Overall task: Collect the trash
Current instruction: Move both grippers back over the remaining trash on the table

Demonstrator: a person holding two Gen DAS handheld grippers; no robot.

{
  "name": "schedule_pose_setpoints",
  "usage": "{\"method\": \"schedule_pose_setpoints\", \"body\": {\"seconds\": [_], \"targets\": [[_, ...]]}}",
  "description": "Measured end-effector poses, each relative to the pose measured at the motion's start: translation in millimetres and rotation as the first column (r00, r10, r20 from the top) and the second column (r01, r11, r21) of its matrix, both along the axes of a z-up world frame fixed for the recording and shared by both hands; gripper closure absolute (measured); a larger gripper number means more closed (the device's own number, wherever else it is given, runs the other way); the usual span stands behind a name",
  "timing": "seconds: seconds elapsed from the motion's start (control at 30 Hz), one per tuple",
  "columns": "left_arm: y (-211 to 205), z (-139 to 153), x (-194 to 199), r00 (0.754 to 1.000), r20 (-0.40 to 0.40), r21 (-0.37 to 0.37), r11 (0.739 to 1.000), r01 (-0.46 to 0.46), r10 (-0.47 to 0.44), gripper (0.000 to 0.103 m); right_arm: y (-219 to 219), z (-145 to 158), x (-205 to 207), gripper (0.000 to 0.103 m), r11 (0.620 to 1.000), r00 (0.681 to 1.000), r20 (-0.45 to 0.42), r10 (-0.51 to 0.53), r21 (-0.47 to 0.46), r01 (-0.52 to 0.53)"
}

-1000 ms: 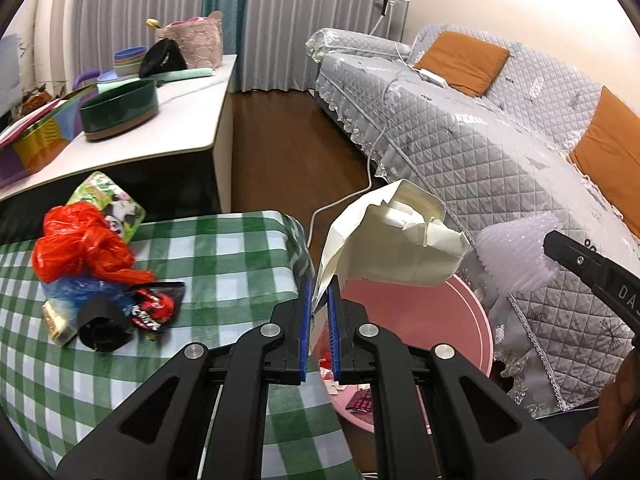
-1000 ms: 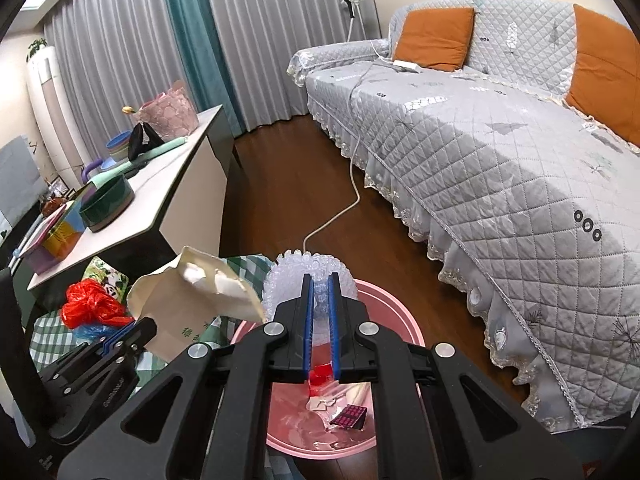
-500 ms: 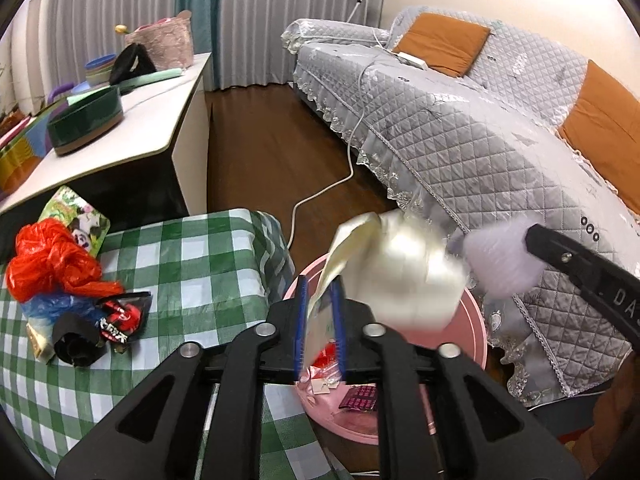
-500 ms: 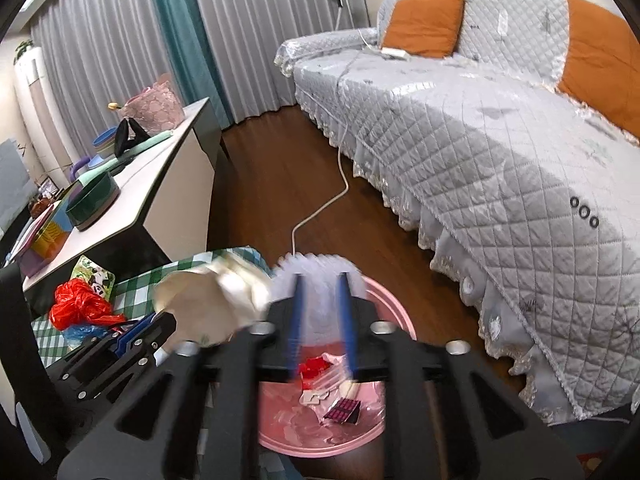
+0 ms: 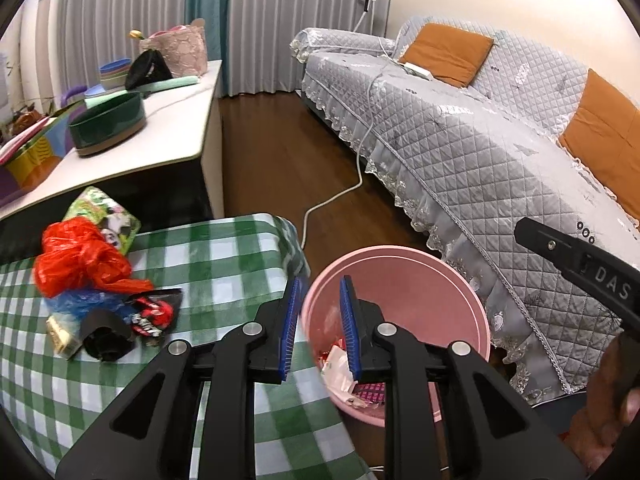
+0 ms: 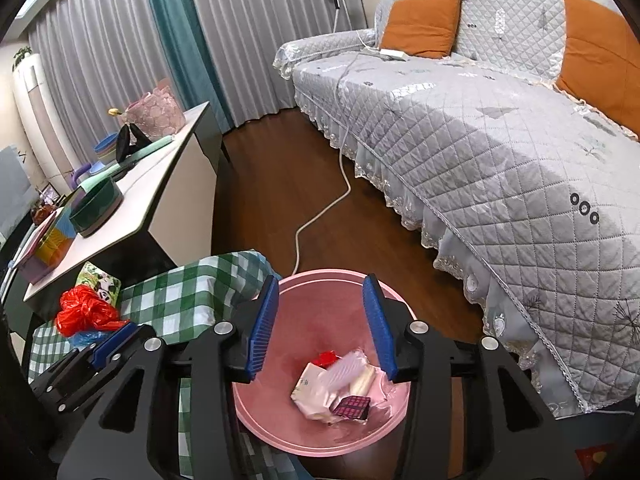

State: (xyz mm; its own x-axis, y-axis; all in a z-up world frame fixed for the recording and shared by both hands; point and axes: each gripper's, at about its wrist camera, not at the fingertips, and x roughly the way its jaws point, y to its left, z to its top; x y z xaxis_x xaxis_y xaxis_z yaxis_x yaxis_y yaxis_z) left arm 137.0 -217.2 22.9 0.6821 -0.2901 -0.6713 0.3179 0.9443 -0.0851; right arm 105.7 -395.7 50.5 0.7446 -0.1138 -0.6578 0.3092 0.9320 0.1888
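A pink bin (image 6: 320,436) stands on the floor beside the table with the green checked cloth (image 5: 208,256); it also shows in the left wrist view (image 5: 440,292). Inside it lie a cream paper bag (image 6: 310,394), a ribbed white plastic piece (image 6: 344,372) and small wrappers. My right gripper (image 6: 322,330) is open and empty above the bin. My left gripper (image 5: 320,330) is open and empty at the table's edge, over the bin's rim. A red plastic bag (image 5: 76,256), a blue bag (image 5: 76,304), a black roll (image 5: 106,336) and a red-black wrapper (image 5: 154,314) lie on the cloth.
A grey quilted sofa (image 6: 500,140) with orange cushions runs along the right. A white cable (image 6: 324,208) lies on the wooden floor. A white sideboard (image 5: 132,148) behind the table carries a dark green bowl (image 5: 108,124) and other items. A green panda packet (image 5: 106,216) lies at the table's far edge.
Both grippers have opened. The cream paper bag left my left gripper and the ribbed white plastic left my right gripper; both now lie in the pink bin.
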Motion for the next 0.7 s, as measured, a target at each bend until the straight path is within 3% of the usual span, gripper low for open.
{"method": "schedule_pose_setpoints", "body": {"seconds": [0.13,0.3,0.37,0.5,0.53,0.6,0.7], "targets": [[20.3,10.5,-8.8,1.000,0.020,-0.002,1.000,-0.014,0.014,0.082,15.6,5.0,1.1,0.057,0.999,0.999,0.012,0.034,-0.023,-0.034],[55.6,26.2,-25.0,0.998,0.057,0.000,0.999,-0.035,0.035,0.081,38.2,13.1,-0.2,0.044,0.995,0.996,0.042,0.075,-0.063,-0.072],[70.2,30.8,-30.6,0.997,0.070,0.001,0.999,-0.043,0.043,0.076,49.6,17.6,-1.7,0.036,0.993,0.994,0.062,0.094,-0.083,-0.089],[102.7,44.1,-43.3,0.992,0.108,-0.004,0.998,-0.058,0.058,0.049,74.7,28.5,-7.5,0.005,0.984,0.984,0.122,0.131,-0.141,-0.113],[108.4,47.2,-44.9,0.991,0.117,-0.002,0.998,-0.063,0.063,0.035,79.4,29.9,-8.6,0.005,0.981,0.982,0.129,0.140,-0.150,-0.120],[125.5,54.4,-51.5,0.986,0.148,-0.002,0.997,-0.080,0.079,0.022,89.8,31.9,-8.8,0.005,0.976,0.977,0.130,0.167,-0.160,-0.145],[152.0,61.9,-58.6,0.978,0.184,-0.004,0.994,-0.105,0.104,0.014,105.1,31.8,-8.2,0.005,0.969,0.973,0.117,0.201,-0.167,-0.180]]}}
